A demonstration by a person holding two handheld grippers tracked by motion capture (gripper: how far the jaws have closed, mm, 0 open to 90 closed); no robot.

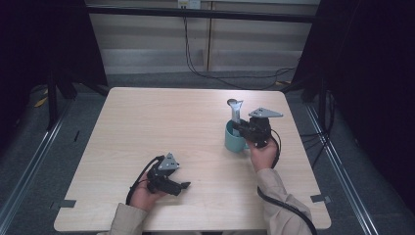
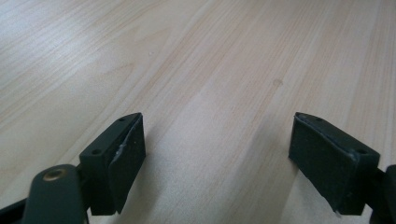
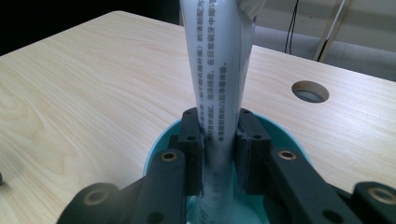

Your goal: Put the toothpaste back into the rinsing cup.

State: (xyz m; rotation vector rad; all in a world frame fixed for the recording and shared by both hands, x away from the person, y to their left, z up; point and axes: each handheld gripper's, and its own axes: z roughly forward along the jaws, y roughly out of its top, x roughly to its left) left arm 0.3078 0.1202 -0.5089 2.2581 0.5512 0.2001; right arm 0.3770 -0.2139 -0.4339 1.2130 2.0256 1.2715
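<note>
Two hand-held grippers work over a pale wooden table (image 1: 161,122) seen from above. At the right of centre in the high view, the right gripper (image 1: 241,126) reaches over a teal cup (image 1: 233,139) and clamps a white tube (image 1: 235,110) that stands upright with its lower end inside the cup. In the right gripper view, the black jaws press against both sides of the tube (image 3: 222,84), which carries small printed text and rises to the top of the frame; the cup's teal rim (image 3: 161,140) curves behind the jaws. A round hole (image 3: 310,91) in the tabletop sits at the right. At the lower left of the high view, the left gripper (image 1: 185,185) rests low near the table's front edge, well apart from the cup. In the left gripper view its jaws stand wide apart over bare wood, holding nothing.
</note>
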